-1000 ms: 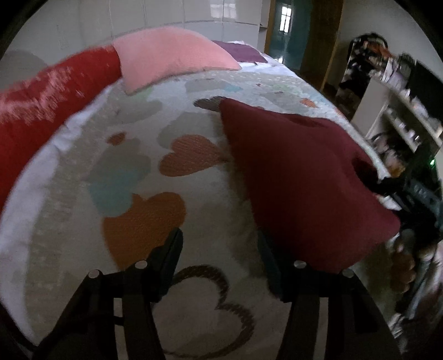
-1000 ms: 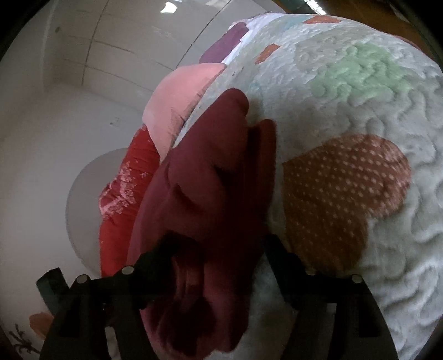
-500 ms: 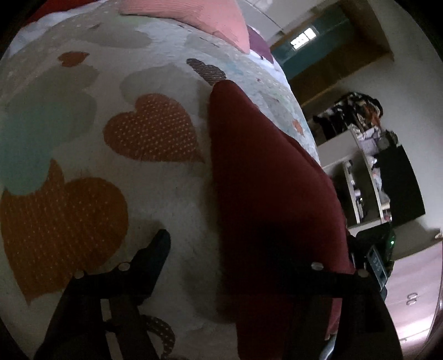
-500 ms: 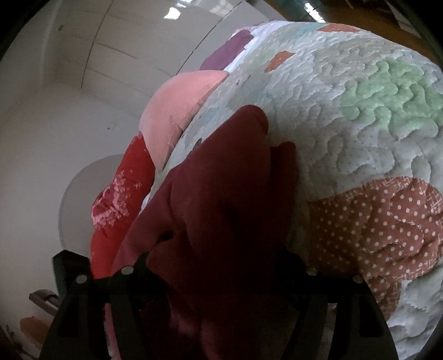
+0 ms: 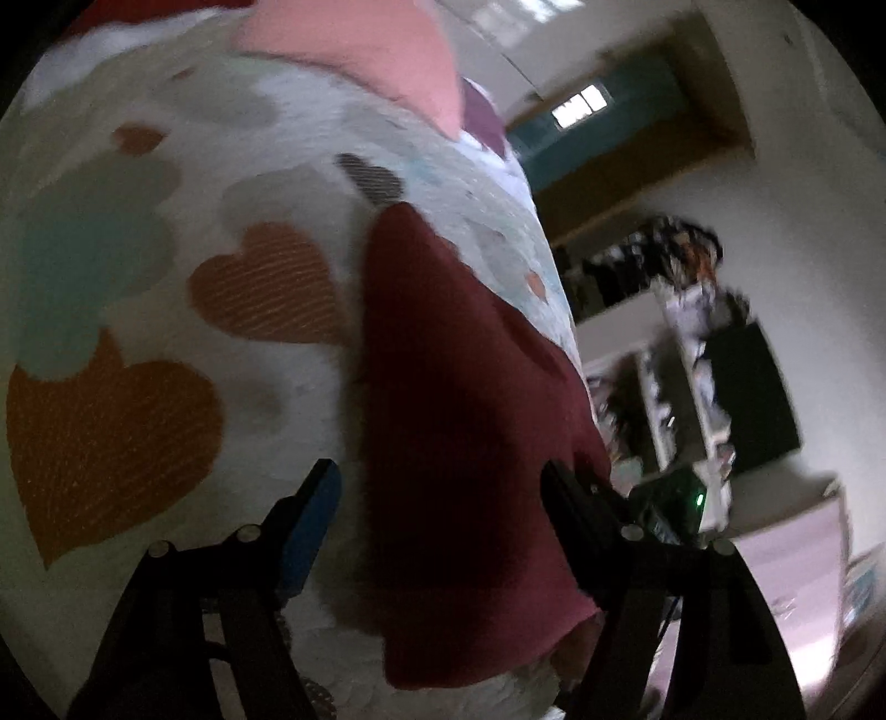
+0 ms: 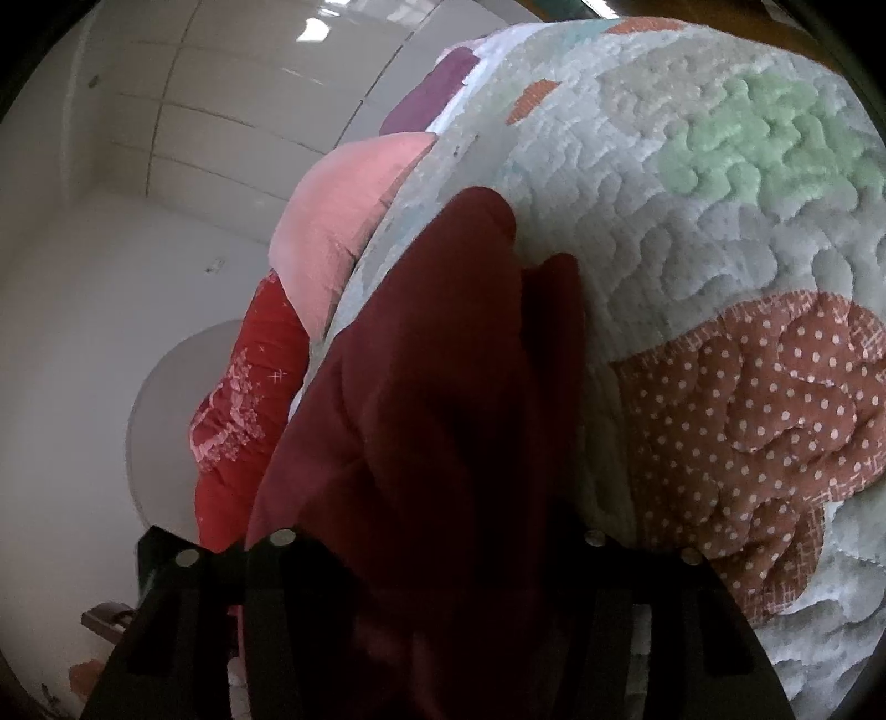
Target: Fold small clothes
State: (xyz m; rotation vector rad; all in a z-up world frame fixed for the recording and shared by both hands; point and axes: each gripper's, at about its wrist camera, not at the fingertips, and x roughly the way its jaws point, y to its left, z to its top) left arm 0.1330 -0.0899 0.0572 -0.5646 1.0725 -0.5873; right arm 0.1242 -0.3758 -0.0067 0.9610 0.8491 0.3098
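Note:
A dark red small garment (image 5: 459, 421) lies on the heart-patterned quilt (image 5: 183, 288), its near edge at the bed's front. My left gripper (image 5: 443, 498) is open, its two fingers standing either side of the garment's near part. In the right wrist view the same garment (image 6: 443, 415) is bunched between the fingers of my right gripper (image 6: 437, 531), which are spread wide with the cloth between them; their tips are hidden by the fabric.
A pink pillow (image 5: 360, 50) and a red pillow (image 6: 243, 410) lie at the head of the bed. Cluttered shelves and a dark screen (image 5: 747, 399) stand beyond the bed's right side. The quilt (image 6: 747, 277) stretches to the right of the garment.
The left gripper has moved right, so the garment now lies between its fingers instead of over the right one. The right gripper has pushed a little further along the garment.

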